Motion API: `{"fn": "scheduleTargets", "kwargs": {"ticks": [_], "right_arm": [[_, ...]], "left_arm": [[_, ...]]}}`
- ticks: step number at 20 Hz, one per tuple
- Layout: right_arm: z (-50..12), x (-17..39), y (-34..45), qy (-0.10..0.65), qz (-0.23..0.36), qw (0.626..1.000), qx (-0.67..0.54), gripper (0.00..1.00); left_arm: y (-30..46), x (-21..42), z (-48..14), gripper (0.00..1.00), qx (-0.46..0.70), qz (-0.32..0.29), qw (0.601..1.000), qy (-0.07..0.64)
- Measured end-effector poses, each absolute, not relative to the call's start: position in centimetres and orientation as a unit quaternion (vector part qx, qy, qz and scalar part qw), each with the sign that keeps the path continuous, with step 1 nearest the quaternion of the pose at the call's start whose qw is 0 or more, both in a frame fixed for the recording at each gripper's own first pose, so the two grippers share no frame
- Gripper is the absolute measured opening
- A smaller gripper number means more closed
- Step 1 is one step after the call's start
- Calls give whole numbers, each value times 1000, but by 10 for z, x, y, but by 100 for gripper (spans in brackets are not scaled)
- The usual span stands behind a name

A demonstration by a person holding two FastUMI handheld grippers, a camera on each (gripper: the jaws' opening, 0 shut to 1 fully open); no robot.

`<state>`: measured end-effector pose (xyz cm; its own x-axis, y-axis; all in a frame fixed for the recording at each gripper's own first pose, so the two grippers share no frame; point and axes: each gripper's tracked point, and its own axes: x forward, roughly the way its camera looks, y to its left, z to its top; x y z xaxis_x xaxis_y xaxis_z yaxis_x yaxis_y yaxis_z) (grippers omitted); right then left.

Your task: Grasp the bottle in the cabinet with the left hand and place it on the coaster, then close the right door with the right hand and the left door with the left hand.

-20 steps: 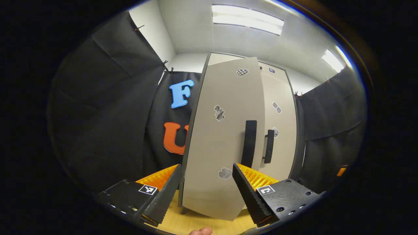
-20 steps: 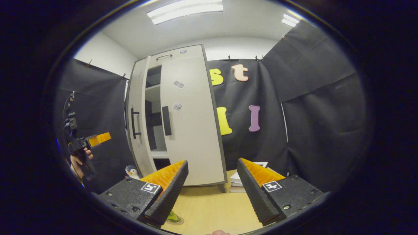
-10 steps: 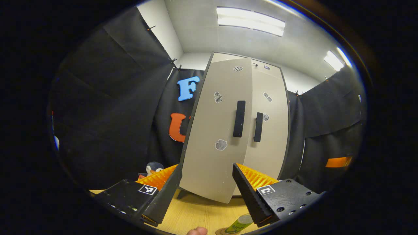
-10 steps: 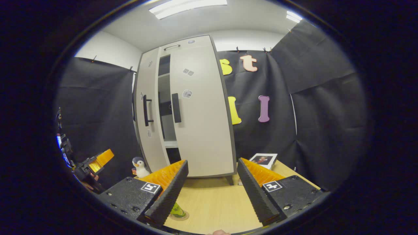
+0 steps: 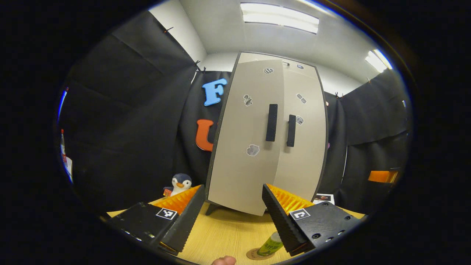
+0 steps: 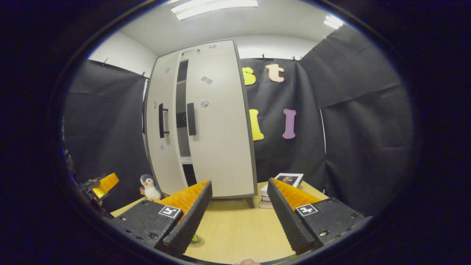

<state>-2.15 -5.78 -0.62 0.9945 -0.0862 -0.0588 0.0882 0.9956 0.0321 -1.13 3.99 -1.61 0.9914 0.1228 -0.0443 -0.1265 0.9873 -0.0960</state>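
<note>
On the wooden table, the green bottle stands upright on the round coaster, low in the left gripper view, just beside the inner edge of one finger of the left gripper and partly hidden behind it. That gripper is spread wide with nothing between its fingers, facing the cabinet. From the right gripper view, the left door stands slightly ajar, a dark gap showing between it and the right door. The right gripper is also spread and holds nothing. A toy penguin sits left of the cabinet; stacked books lie to its right.
</note>
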Motion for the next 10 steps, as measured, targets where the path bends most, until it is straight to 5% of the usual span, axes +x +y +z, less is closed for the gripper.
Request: {"fn": "scheduleTargets", "kwargs": {"ticks": [10], "right_arm": [[-21, -24, -72, 43, -57, 997, 27, 99]], "left_arm": [[14, -3, -5, 99, -42, 35, 998, -2]]}}
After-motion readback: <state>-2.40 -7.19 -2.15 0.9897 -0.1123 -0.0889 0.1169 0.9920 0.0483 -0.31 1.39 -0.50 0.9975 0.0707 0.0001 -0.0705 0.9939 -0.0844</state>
